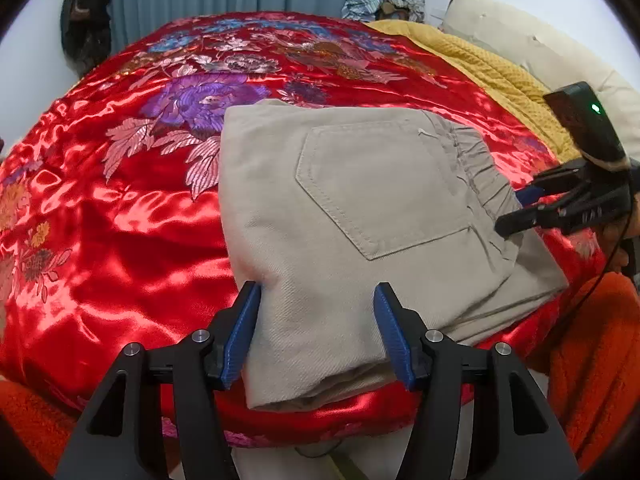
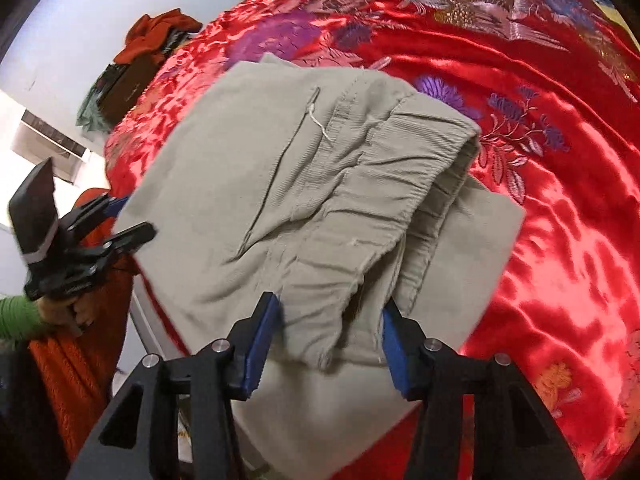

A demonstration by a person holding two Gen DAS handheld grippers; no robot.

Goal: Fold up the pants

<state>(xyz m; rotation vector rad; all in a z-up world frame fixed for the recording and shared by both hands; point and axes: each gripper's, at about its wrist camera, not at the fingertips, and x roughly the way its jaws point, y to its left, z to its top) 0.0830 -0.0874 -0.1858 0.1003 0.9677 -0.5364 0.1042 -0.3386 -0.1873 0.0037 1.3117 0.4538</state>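
Beige pants [image 1: 360, 200] lie folded into a thick rectangle on the red bed cover, back pocket up and elastic waistband to the right. My left gripper [image 1: 320, 320] stands open astride the near folded corner; its blue pads flank the cloth, which lies flat between them. In the right wrist view the pants [image 2: 300, 180] fill the middle. My right gripper [image 2: 330, 332] points steeply down over the gathered waistband, jaws apart, with a loose flap of waistband between the pads. Each gripper shows in the other's view: the right gripper [image 1: 518, 204] at the waistband edge, the left gripper [image 2: 134, 216] at the opposite edge.
A red satin bedspread [image 1: 140, 220] with embroidered flowers covers the bed. A yellow knit blanket [image 1: 480, 64] and a cream pillow [image 1: 540, 40] lie at the far right. An orange blanket [image 1: 600, 340] hangs at the near edge. A green sleeve [image 2: 16, 320] holds the left gripper.
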